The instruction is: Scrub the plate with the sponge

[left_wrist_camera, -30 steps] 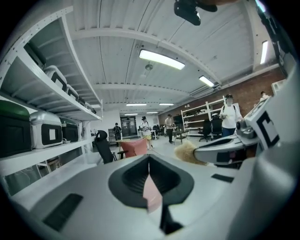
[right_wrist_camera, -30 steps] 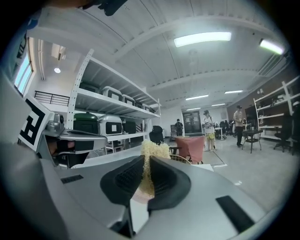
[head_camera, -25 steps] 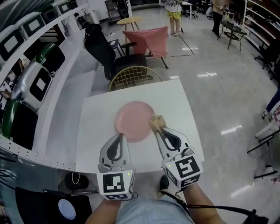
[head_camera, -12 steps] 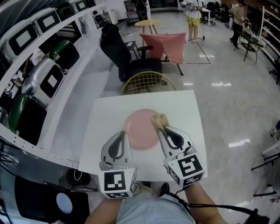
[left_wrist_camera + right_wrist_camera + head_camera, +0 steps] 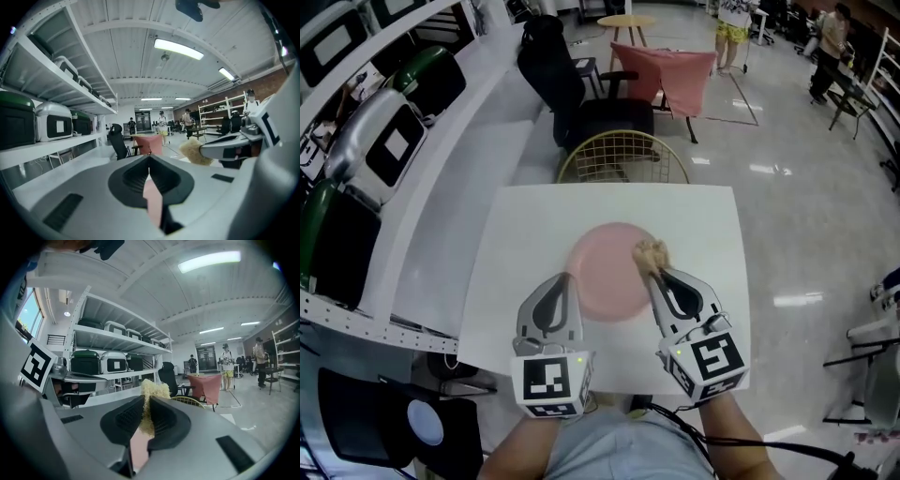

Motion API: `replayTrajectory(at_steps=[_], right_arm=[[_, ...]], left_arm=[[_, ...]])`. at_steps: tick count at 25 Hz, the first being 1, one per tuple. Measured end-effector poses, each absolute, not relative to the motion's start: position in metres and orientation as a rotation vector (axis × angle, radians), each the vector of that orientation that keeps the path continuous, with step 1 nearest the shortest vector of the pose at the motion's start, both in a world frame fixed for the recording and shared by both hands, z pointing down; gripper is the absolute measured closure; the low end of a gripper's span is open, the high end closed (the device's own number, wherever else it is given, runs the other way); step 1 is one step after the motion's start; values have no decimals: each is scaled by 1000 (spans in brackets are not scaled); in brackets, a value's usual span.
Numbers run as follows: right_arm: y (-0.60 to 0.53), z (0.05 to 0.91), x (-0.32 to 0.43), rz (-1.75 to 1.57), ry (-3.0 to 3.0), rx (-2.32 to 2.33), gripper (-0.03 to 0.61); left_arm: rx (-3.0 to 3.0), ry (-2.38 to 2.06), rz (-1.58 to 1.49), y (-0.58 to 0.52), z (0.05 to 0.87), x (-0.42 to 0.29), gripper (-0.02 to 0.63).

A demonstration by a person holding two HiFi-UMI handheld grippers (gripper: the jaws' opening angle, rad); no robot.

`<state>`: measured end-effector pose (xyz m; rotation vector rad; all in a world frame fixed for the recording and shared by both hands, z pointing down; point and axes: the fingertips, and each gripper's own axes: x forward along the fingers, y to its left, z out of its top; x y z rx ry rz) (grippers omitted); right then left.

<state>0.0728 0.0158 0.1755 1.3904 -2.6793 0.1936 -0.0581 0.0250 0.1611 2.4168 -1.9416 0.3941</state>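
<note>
A round pink plate (image 5: pixel 609 281) lies in the middle of the white table (image 5: pixel 516 234). My left gripper (image 5: pixel 565 279) is at the plate's near left rim, and its jaws are shut on that rim. In the left gripper view a strip of pink plate (image 5: pixel 152 201) shows between the closed jaws. My right gripper (image 5: pixel 654 268) is shut on a tan, fibrous sponge (image 5: pixel 651 251). The sponge rests on the plate's right side. In the right gripper view the sponge (image 5: pixel 152 392) sticks out past the jaws, with the pink plate (image 5: pixel 138 448) below it.
A gold wire chair (image 5: pixel 623 155) stands at the table's far edge. A black office chair (image 5: pixel 562 75) and a pink-draped chair (image 5: pixel 666 70) are behind it. White shelving with cases (image 5: pixel 384 141) runs along the left. People stand far off across the floor.
The sponge has slid a little farther along the plate's right side. The left gripper stays at the near left rim. The head camera has shifted.
</note>
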Motion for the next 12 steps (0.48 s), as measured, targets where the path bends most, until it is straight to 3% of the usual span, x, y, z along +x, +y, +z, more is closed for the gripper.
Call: replayTrajectory(at_steps=[12], right_arm=[[-44,263,38,403,-2532,1341,538]], left_arm=[[2252,-1744,500,-43,272,-97,598]])
